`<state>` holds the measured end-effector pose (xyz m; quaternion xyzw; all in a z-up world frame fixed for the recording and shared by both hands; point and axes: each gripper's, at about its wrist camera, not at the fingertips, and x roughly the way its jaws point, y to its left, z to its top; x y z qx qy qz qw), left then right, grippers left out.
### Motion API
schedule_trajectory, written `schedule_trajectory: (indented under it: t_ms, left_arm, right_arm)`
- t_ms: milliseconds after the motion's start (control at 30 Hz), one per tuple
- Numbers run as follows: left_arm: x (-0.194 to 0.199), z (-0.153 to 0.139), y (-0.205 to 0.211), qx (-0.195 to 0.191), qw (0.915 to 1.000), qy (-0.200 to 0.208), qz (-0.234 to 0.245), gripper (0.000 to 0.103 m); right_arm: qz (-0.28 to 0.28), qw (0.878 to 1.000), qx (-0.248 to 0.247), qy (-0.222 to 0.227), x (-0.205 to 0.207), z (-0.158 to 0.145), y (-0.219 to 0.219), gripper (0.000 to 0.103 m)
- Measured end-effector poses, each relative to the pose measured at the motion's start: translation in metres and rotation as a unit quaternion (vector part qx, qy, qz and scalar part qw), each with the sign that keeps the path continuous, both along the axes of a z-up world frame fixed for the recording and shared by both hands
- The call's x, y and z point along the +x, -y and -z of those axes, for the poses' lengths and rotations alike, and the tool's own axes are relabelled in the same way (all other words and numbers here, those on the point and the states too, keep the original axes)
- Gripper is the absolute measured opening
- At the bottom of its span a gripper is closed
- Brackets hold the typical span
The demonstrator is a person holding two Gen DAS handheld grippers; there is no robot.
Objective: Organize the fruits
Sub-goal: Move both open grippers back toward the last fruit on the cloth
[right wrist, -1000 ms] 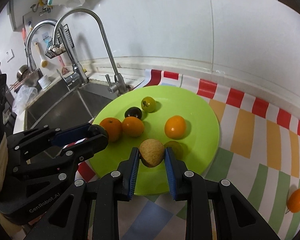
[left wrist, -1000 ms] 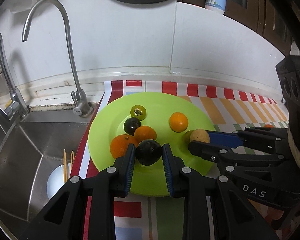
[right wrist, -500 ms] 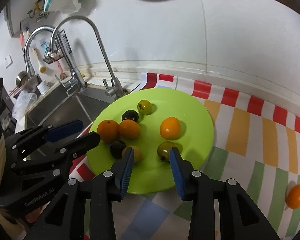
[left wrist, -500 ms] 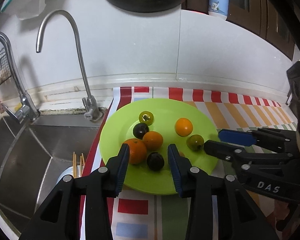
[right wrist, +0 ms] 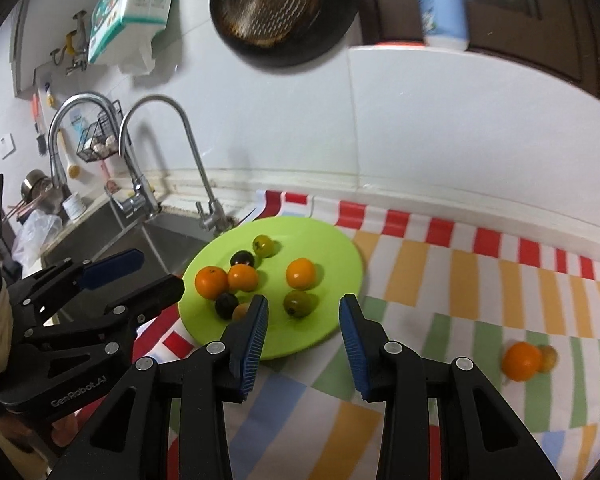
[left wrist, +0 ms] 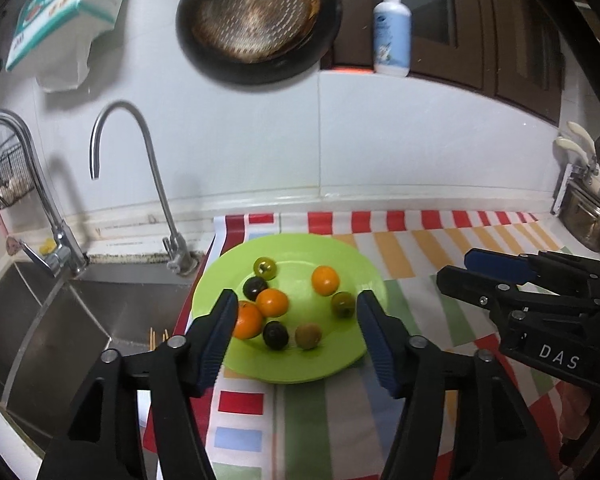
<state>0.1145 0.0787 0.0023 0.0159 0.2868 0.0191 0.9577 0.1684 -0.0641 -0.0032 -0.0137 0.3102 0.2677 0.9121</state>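
A green plate (left wrist: 324, 364) lies on the striped mat and holds several small fruits: oranges (left wrist: 325, 280), dark ones (left wrist: 275, 334), greenish ones (left wrist: 265, 267) and a tan one (left wrist: 308, 335). The plate also shows in the right wrist view (right wrist: 332, 256). My left gripper (left wrist: 296, 340) is open and empty, raised in front of the plate. My right gripper (right wrist: 303, 332) is open and empty above the plate's near edge. An orange fruit (right wrist: 522, 361) with a small brownish fruit (right wrist: 547, 357) behind it lies on the mat at right.
A steel sink (left wrist: 60, 320) with two taps (left wrist: 140, 184) lies left of the plate. Chopsticks (left wrist: 156, 338) stand in the sink. The white tiled wall (left wrist: 340, 140) is behind. A metal container (left wrist: 584, 220) stands at the far right.
Both grippers let go of their fruits, a dark one from the left and a tan one from the right, onto the plate, opened wide, and pulled up and back.
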Motion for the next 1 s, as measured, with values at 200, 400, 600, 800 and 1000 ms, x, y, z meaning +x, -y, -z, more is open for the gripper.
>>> schedule_trajectory:
  t_ms: [200,400,600,800,1000]
  left_arm:
    - [-0.018,-0.016,0.022,0.007,0.9996,0.026,0.012,0.080]
    - [-0.032,-0.029,0.046,0.013,0.9984,0.051,0.022,0.089]
    - [-0.042,-0.038,0.071,0.027,0.9965,0.072,0.033,0.094]
    - [-0.047,-0.046,0.096,0.030,0.9938,0.092,0.055,0.097]
    - [-0.045,-0.050,0.121,0.035,0.9909,0.103,0.079,0.098]
  right_arm:
    - [0.039,0.999,0.011,0.019,-0.020,-0.014,0.030,0.049]
    - [0.077,0.996,0.019,0.036,-0.040,-0.025,0.060,0.050]
    - [0.111,0.992,0.009,0.054,-0.052,-0.030,0.091,0.050]
    - [0.131,0.989,-0.003,0.069,-0.059,-0.036,0.116,0.050]
    - [0.147,0.986,-0.015,0.079,-0.063,-0.039,0.138,0.050]
